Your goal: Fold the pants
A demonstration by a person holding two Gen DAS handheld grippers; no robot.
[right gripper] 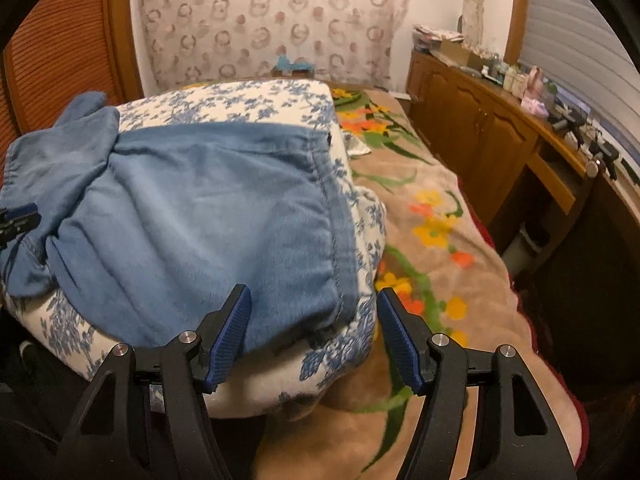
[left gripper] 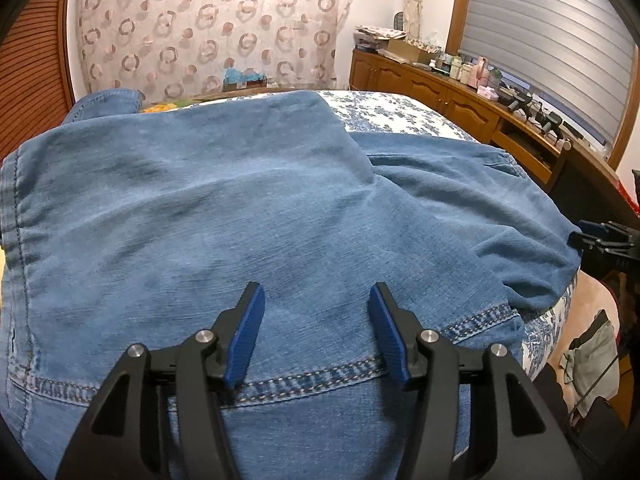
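Blue denim pants (left gripper: 224, 208) lie spread on a folded blue-and-white floral quilt (left gripper: 384, 112). In the left wrist view my left gripper (left gripper: 316, 300) is open and empty, just above the denim near a stitched seam. My right gripper shows at the right edge of that view (left gripper: 600, 240). In the right wrist view the pants (right gripper: 200, 208) end at a stitched edge near the quilt's corner (right gripper: 248, 100). My right gripper (right gripper: 314, 304) is open and empty, its jaws on either side of that near corner of the denim. The left gripper shows at the left edge (right gripper: 16, 220).
The quilt rests on a bed with a tan flowered blanket (right gripper: 436, 216). A wooden cabinet (right gripper: 480, 120) with bottles and clutter runs along the right under a blind. A patterned curtain (left gripper: 208, 20) hangs behind. A wooden headboard (right gripper: 52, 60) stands at left.
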